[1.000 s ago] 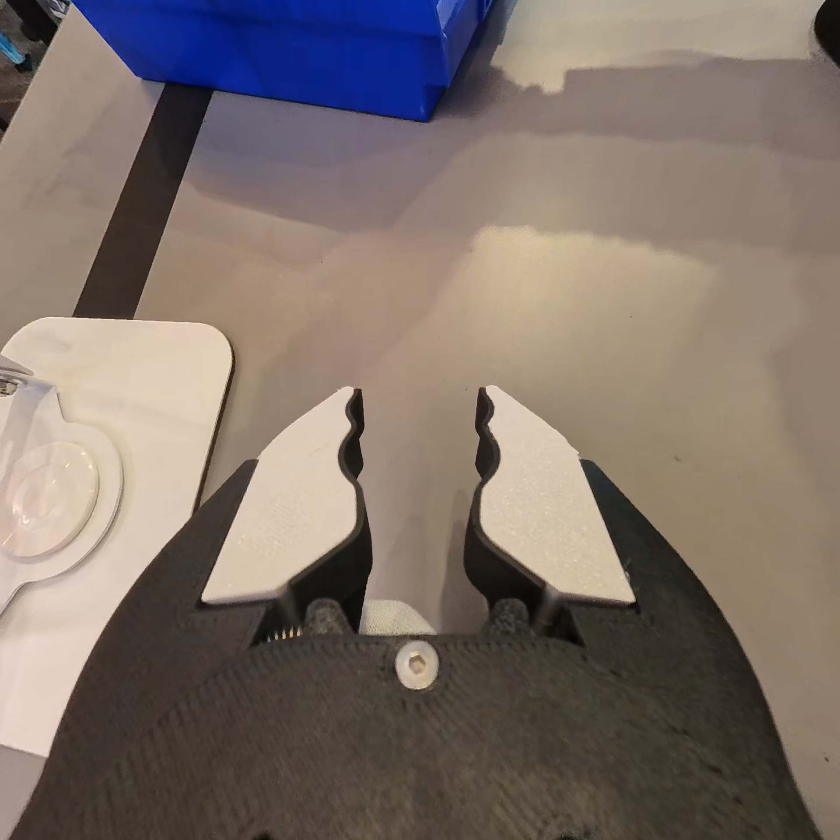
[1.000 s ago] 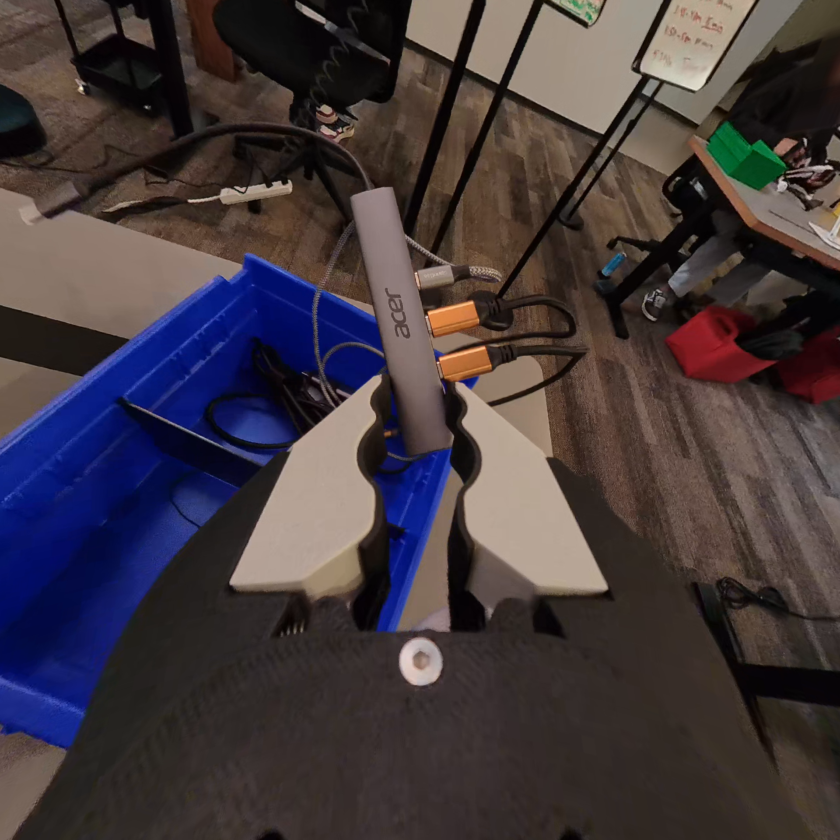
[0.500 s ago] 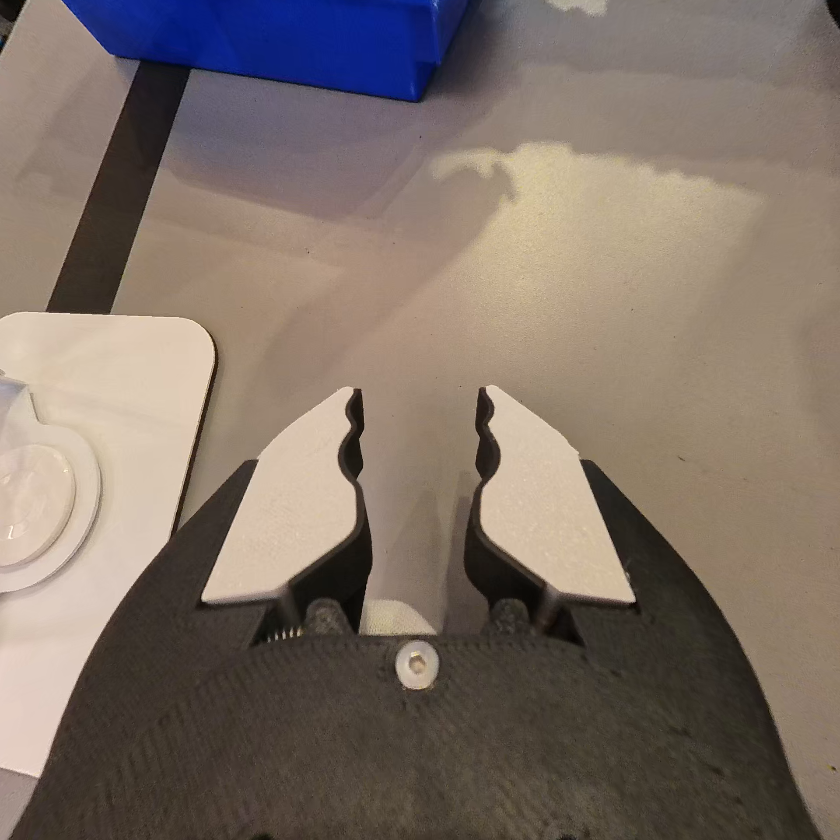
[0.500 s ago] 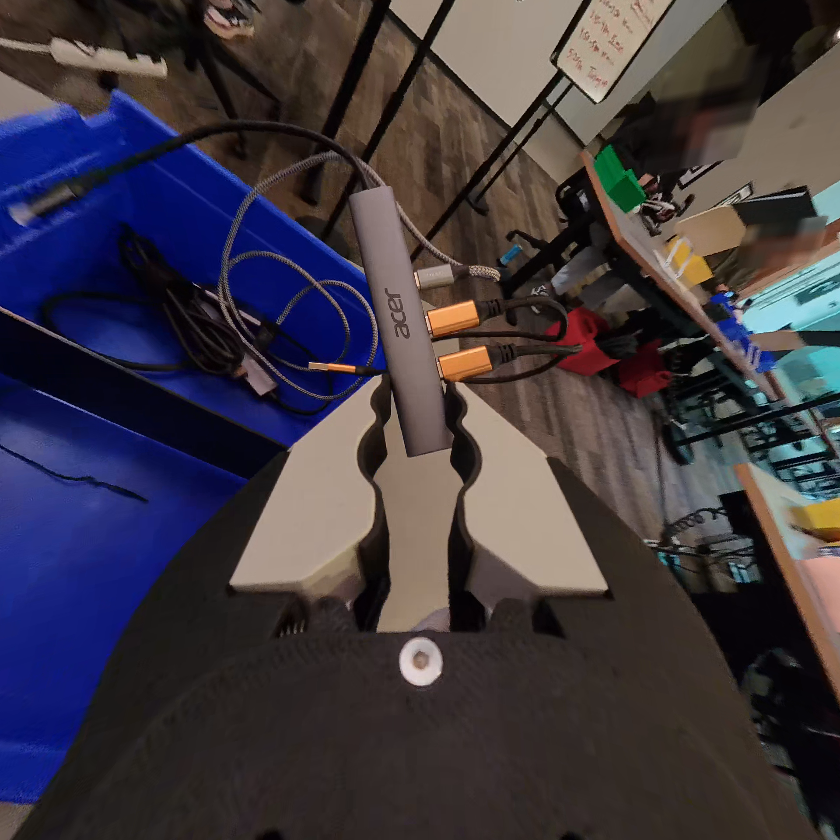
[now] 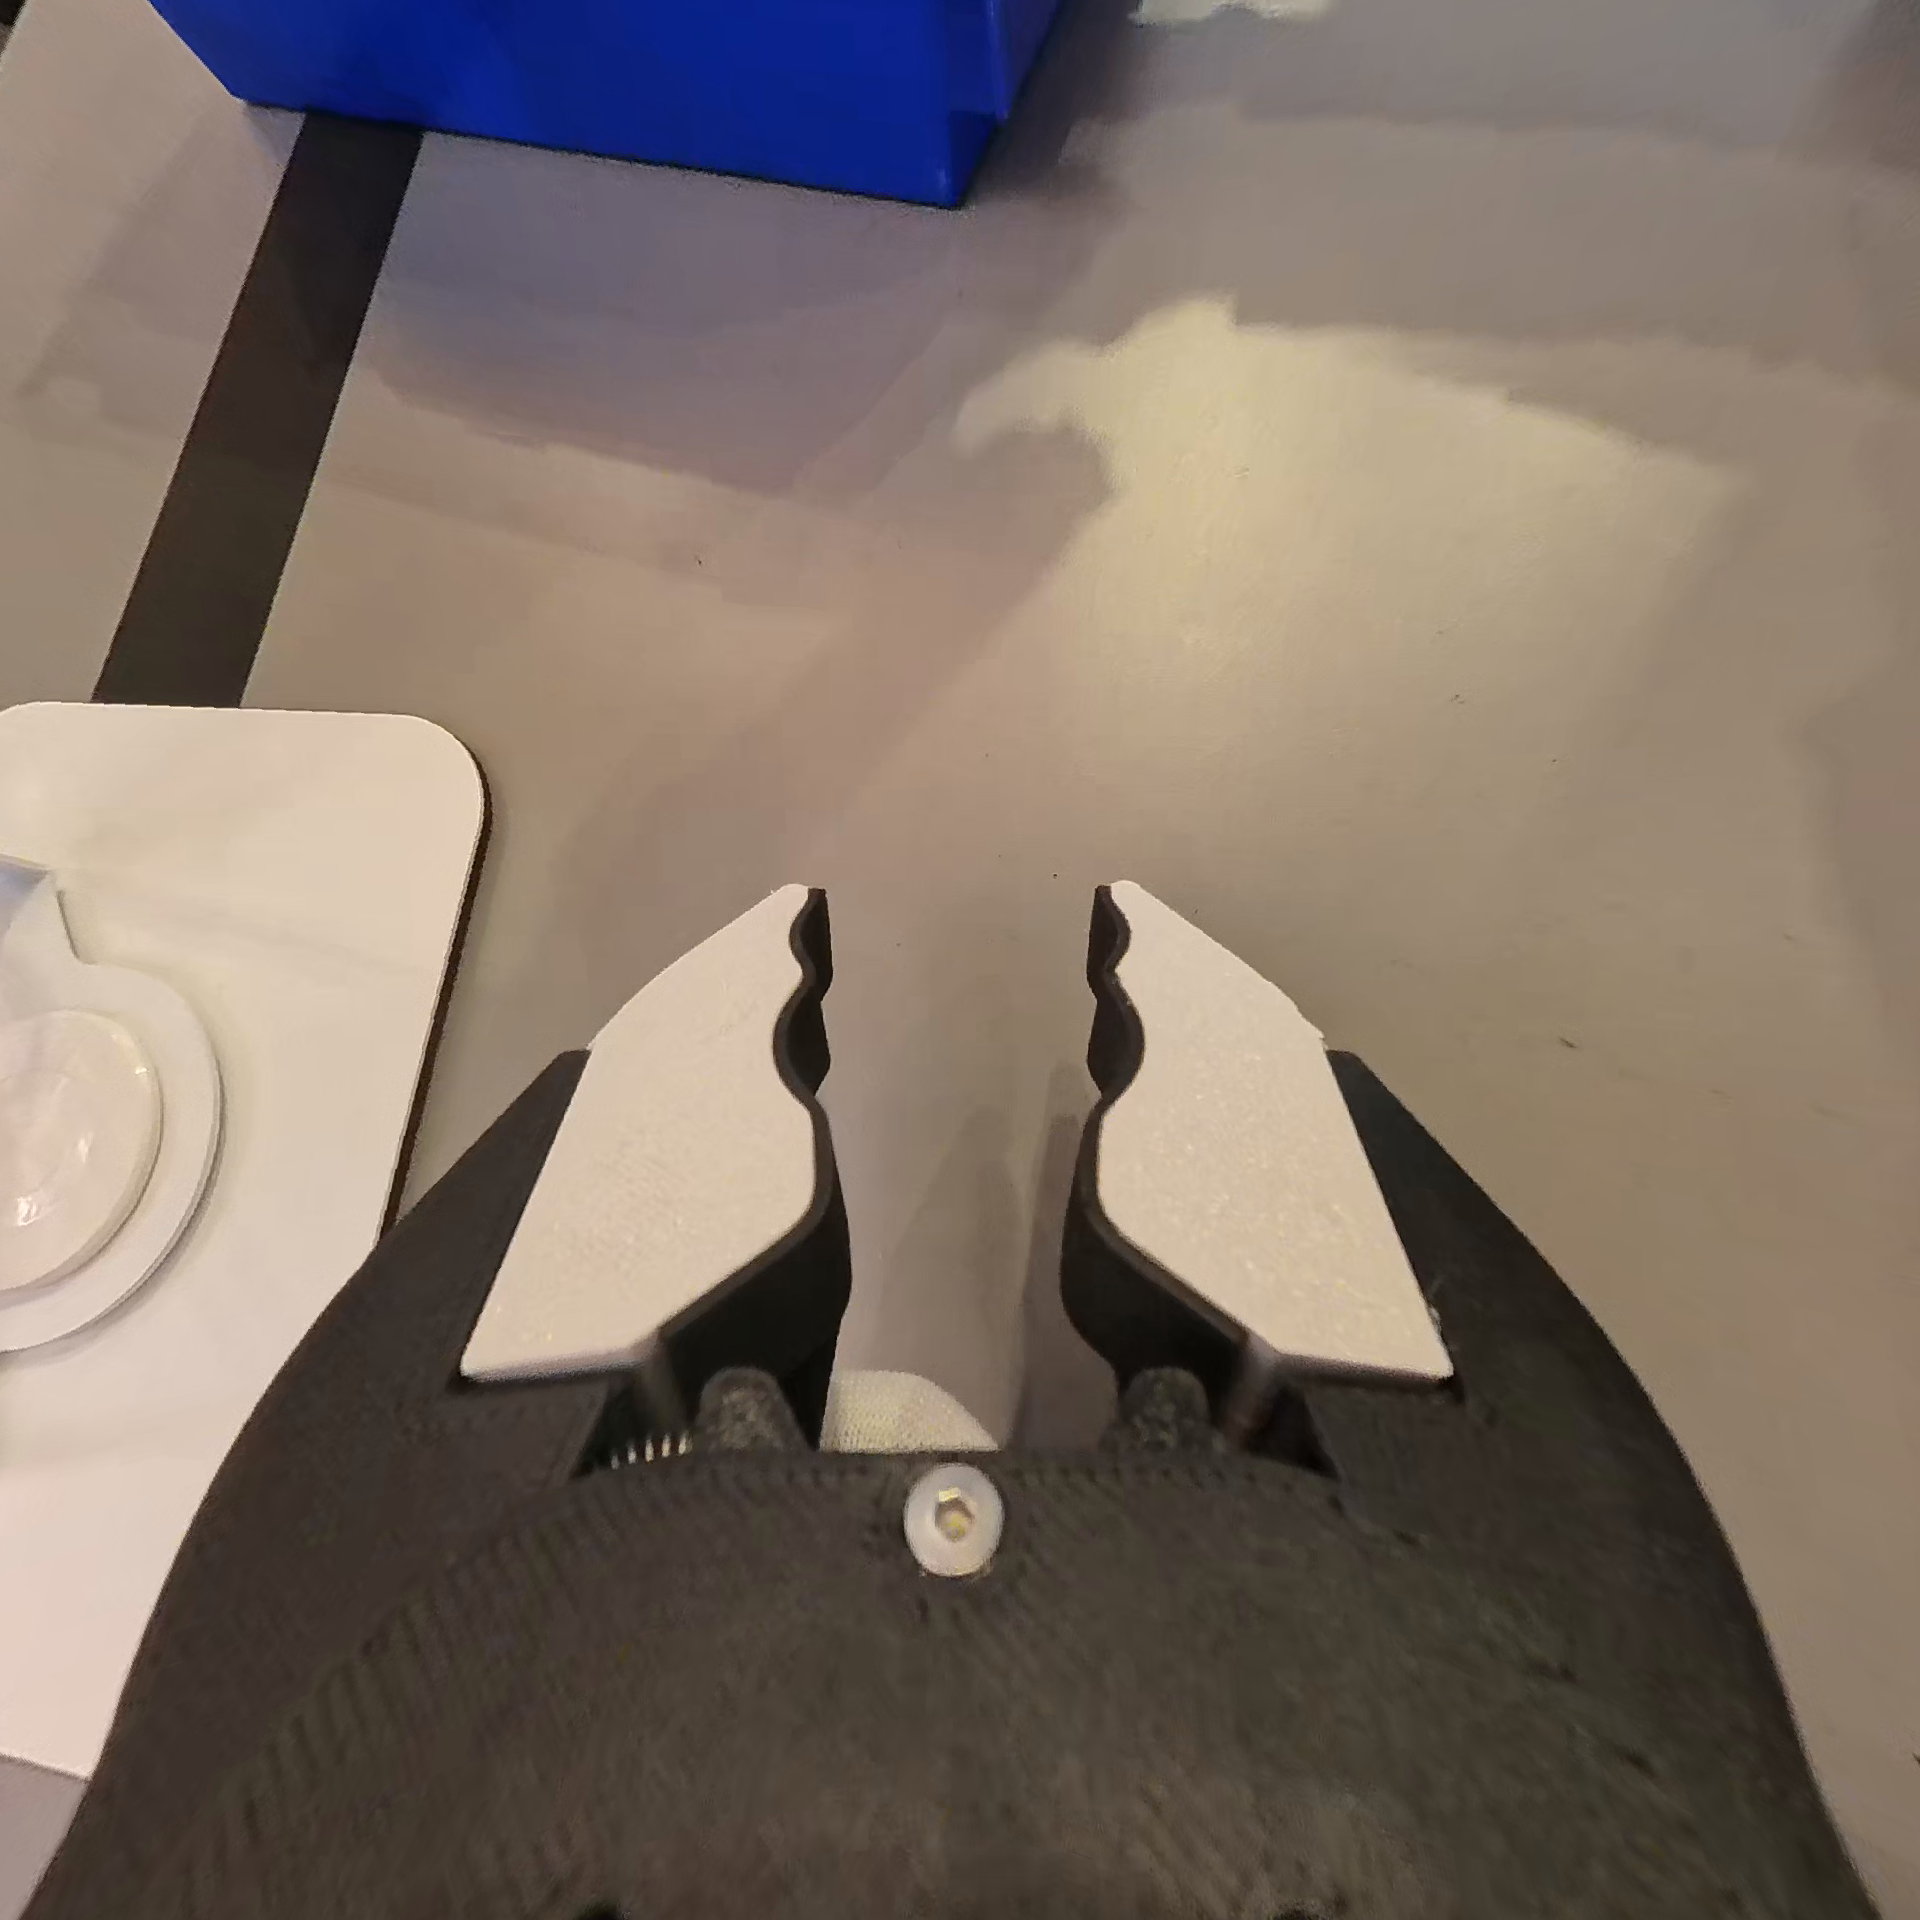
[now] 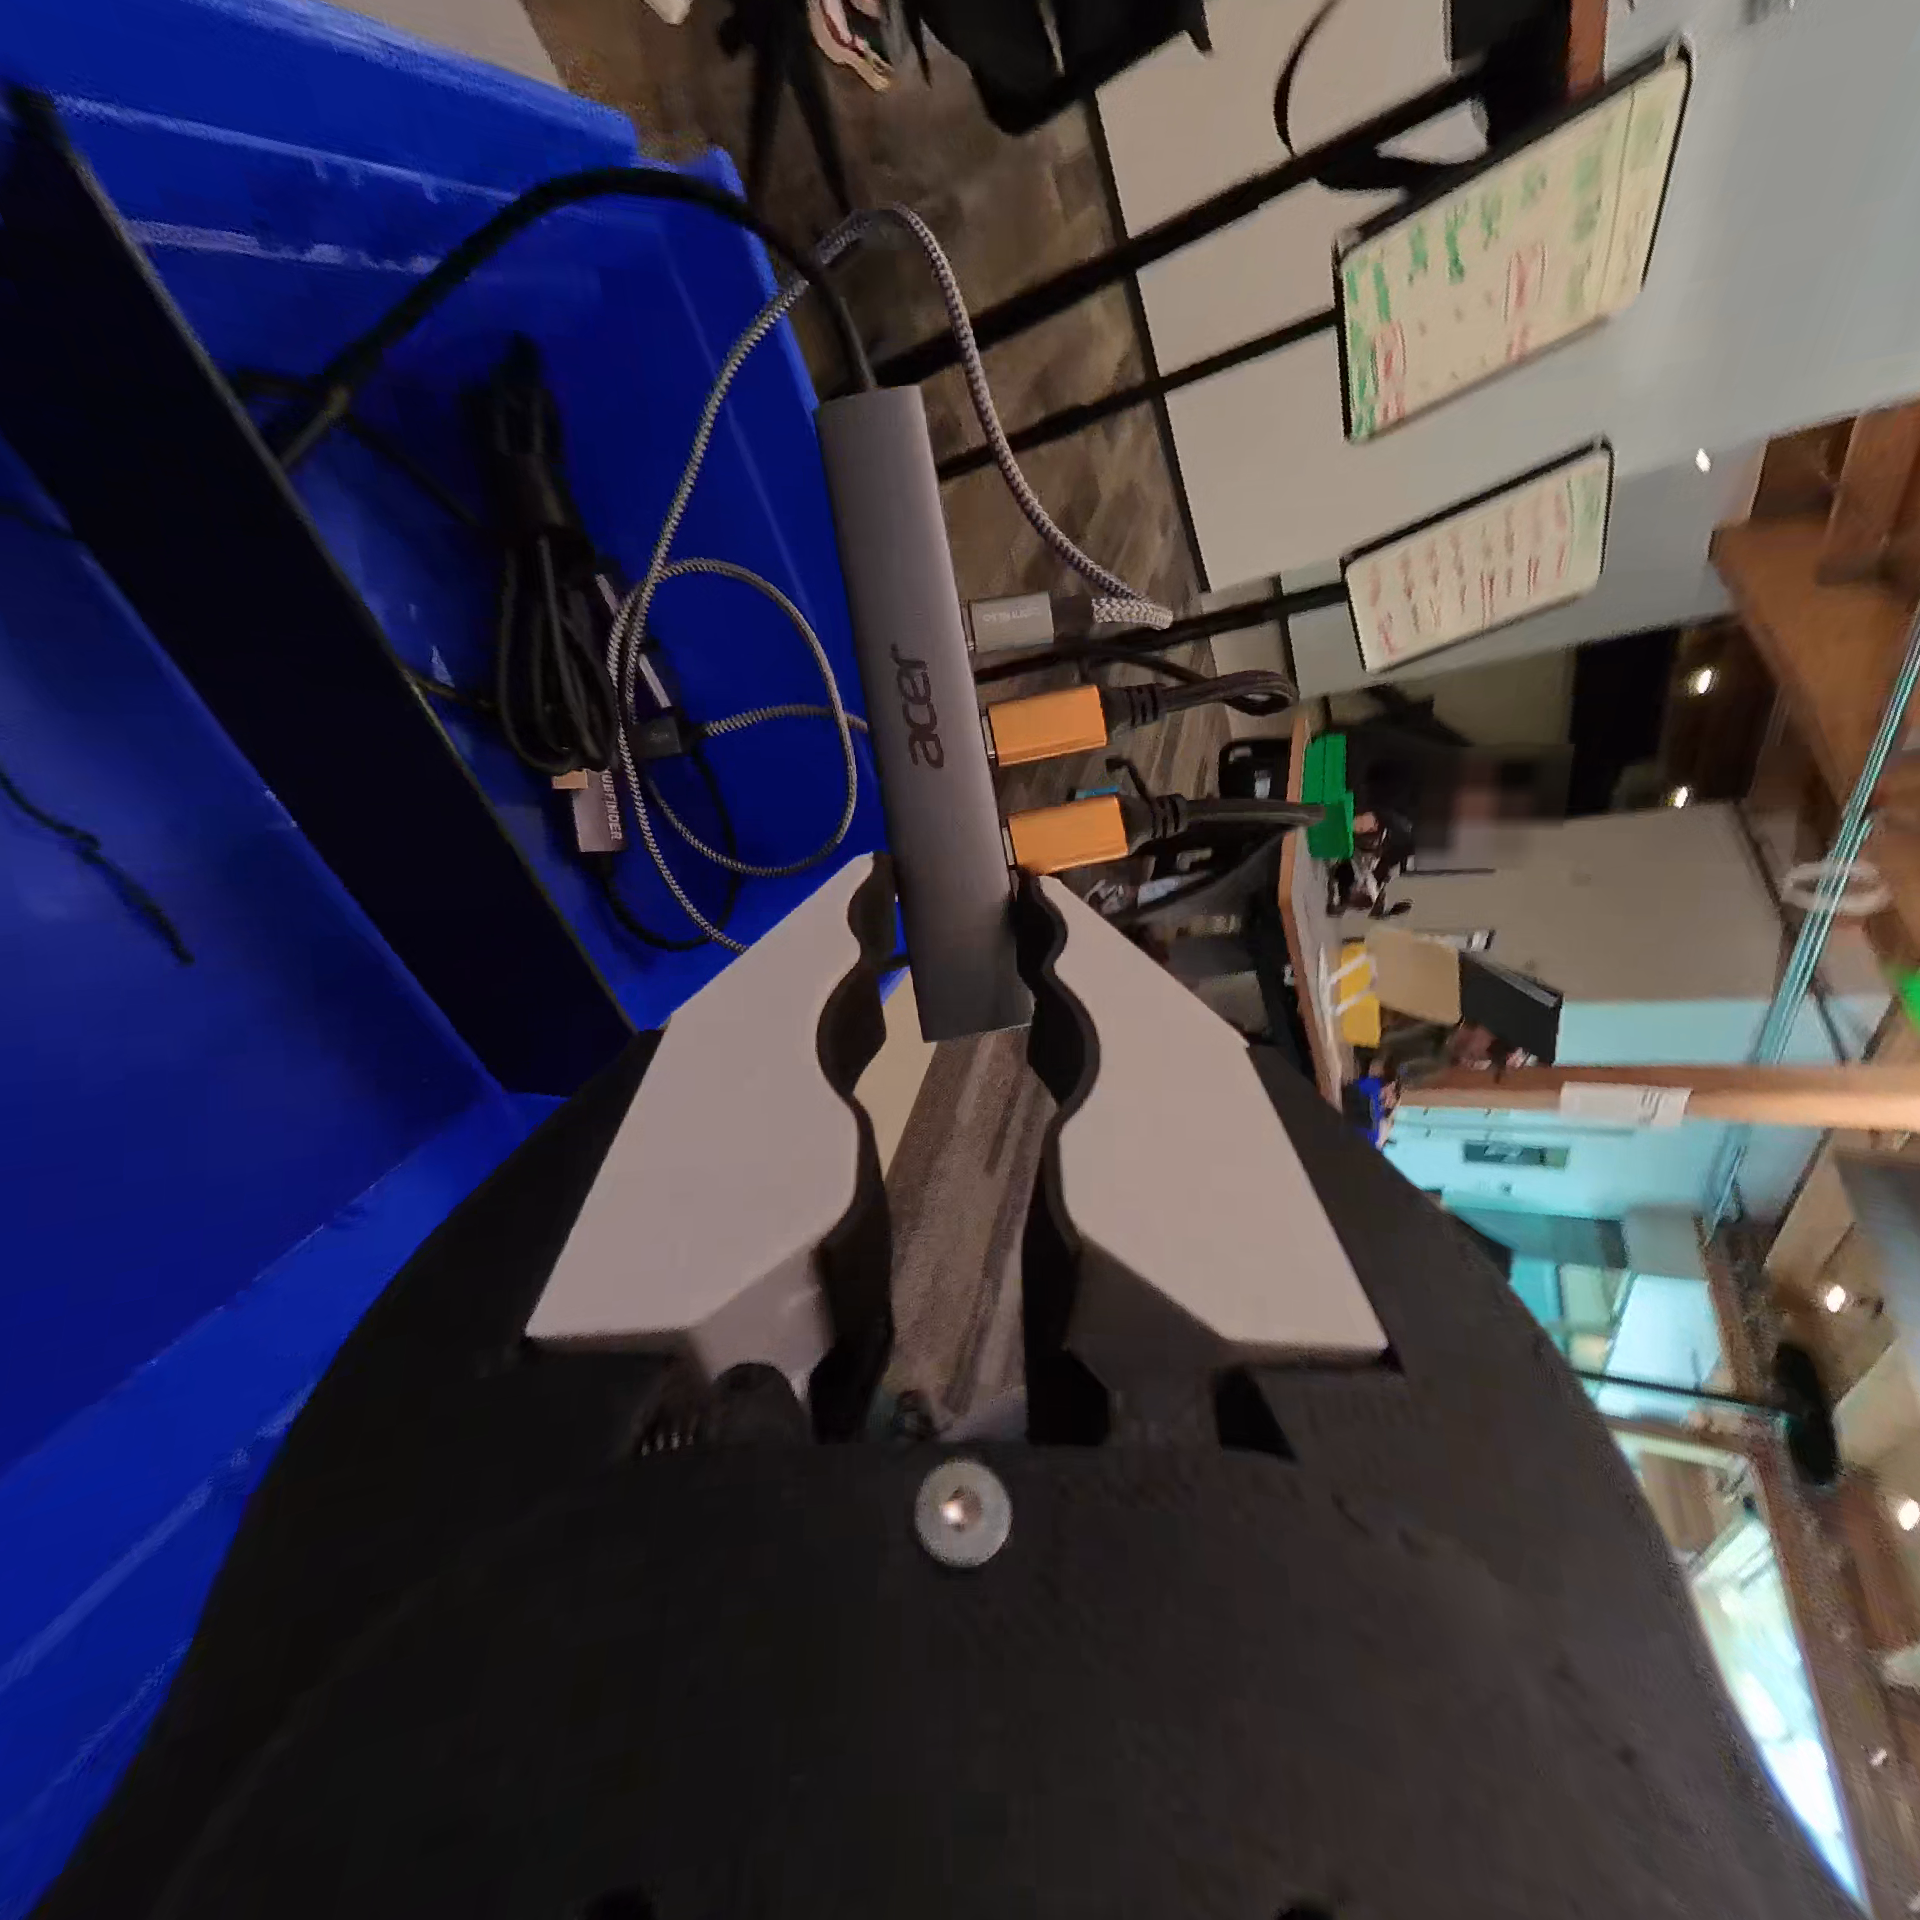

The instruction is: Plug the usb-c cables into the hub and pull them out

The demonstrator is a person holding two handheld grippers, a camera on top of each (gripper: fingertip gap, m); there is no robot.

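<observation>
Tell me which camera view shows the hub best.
The right wrist view: the grey hub stands clamped at its near end in the right gripper, with one grey plug and two orange plugs seated along its side. The left wrist view shows none of it, only the open left gripper over the table.

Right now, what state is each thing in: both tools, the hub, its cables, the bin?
Left tool: open, empty, over the table.
Right tool: shut on the hub.
Hub: held upright, above the bin.
Grey braided plug: plugged in.
Two orange plugs: plugged in.
Blue bin: open, loose cables inside.
</observation>
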